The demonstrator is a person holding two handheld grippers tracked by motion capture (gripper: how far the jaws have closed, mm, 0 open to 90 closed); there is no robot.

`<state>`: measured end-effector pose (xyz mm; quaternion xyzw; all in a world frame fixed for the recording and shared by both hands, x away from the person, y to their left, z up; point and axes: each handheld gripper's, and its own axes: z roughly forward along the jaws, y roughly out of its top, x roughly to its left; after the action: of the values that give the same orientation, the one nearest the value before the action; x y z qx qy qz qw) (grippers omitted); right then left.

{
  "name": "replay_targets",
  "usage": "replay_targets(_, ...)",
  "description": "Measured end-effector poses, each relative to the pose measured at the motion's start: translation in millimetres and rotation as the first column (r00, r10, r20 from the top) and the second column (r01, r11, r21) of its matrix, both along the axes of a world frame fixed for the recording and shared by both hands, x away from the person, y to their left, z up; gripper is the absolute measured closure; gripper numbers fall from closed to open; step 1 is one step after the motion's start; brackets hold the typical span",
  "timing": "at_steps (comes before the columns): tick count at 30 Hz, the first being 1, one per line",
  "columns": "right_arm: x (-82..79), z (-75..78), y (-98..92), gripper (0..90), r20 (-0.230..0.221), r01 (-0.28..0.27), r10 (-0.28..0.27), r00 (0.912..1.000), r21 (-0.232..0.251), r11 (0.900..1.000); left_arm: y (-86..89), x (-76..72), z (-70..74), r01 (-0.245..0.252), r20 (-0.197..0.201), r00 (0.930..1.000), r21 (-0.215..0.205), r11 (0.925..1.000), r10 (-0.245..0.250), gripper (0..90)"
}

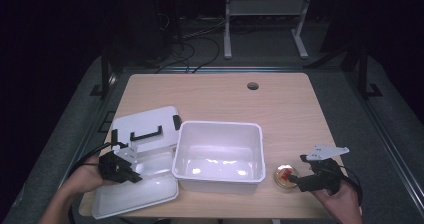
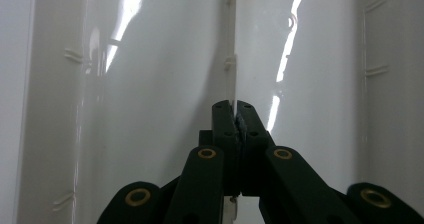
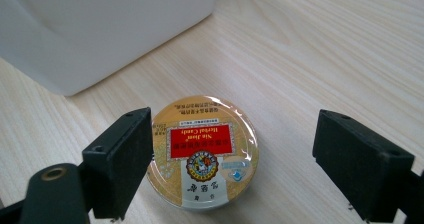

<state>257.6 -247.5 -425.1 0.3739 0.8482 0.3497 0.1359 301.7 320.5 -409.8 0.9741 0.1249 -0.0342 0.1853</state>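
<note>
The left tool [image 1: 131, 176] sits at the lower left of the high view, held in the person's left hand [image 1: 86, 176], whose forearm comes in from the bottom edge. Its body points to the right, and its grey three-cornered plate faces up. In the left gripper view its two black jaws are pressed tight together. The right tool [image 1: 295, 180] sits at the lower right, gripped from below by the right hand [image 1: 337, 199], pointing left. In the right gripper view [image 3: 227, 164] its jaws stand wide apart.
</note>
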Motion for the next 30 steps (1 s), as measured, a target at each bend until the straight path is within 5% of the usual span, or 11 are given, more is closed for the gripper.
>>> replay_targets(5, 0.8, -0.9, 1.6, 15.9, -0.006, -0.013, 0.013, 0.9999, -0.008, 1.0, -4.4, 7.5, -9.6, 0.015, -0.006, 0.9999, 0.035, 0.9993, -0.014, 89.4)
replay_targets(15, 2.3, -3.7, 6.8, 15.7, -0.07, -0.07, 0.066, 0.9953, -0.054, 0.996, -6.9, 11.0, -14.6, 0.031, 0.008, 0.9995, 0.029, 0.9991, -0.031, 86.6)
replay_targets(23, 6.6, -8.3, 6.1, 14.3, -0.109, -0.086, 0.075, 0.9912, -0.1, 0.991, -5.5, -1.6, 13.9, -0.013, 0.095, 0.9952, -0.08, 0.9967, 0.02, 60.7)
replay_targets(30, 13.4, -12.1, 18.6, 14.3, -0.165, -0.144, 0.12, 0.979, -0.143, 0.979, -11.9, -8.6, 33.0, -0.084, 0.165, 0.9795, -0.184, 0.9794, 0.115, 40.3)
